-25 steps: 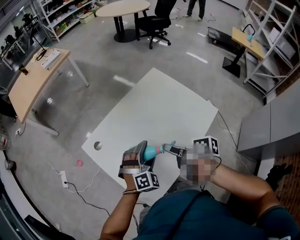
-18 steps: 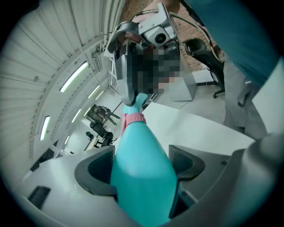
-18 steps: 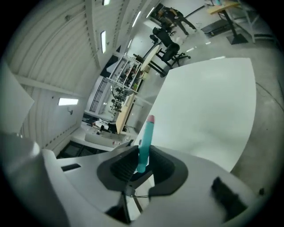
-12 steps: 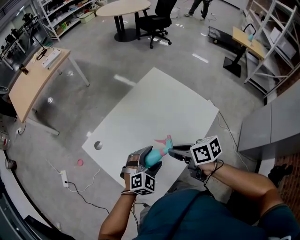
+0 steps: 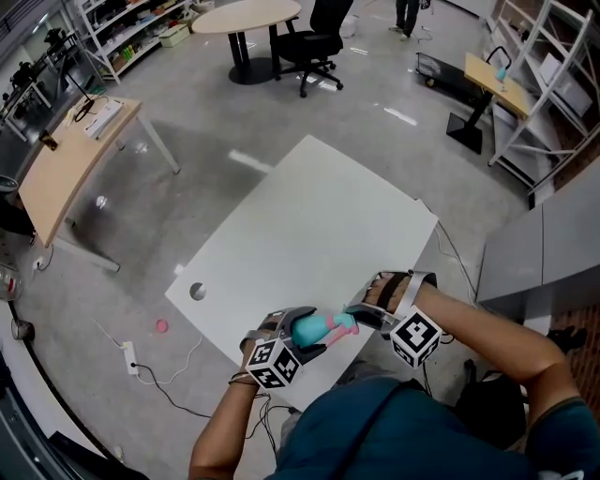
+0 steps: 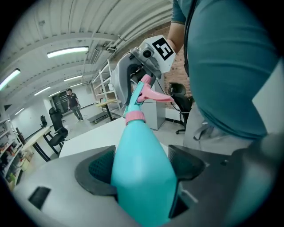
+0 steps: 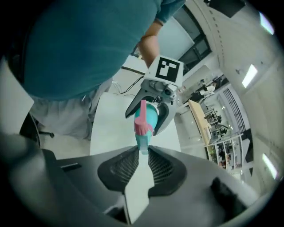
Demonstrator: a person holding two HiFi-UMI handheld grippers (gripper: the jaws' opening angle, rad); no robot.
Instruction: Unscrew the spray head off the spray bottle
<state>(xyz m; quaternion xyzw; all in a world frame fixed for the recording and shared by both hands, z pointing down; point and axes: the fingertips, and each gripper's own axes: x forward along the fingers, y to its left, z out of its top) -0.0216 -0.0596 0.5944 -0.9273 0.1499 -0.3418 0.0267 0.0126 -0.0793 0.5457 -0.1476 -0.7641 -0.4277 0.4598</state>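
On sprayer [image 7: 142,137], just-closed right hand-held gripper [image 5: 356,314]

A white table [image 5: 309,216] with seemingly a round hole [image 5: 197,292] near one corner.

The location is a laboratory-type workshop fitted with office furniture. A polished concrete floor [image 5: 216,122] surrounds a white table [image 5: 309,225]. A wooden desk [image 5: 70,159] stands at 9 o'clock, a round table [image 5: 246,14] and an office chair [image 5: 314,42] at 12 o'clock, and metal shelving racks [image 5: 548,66] at 2 o'clock. Tube lights [image 6: 67,52] line the ceiling.
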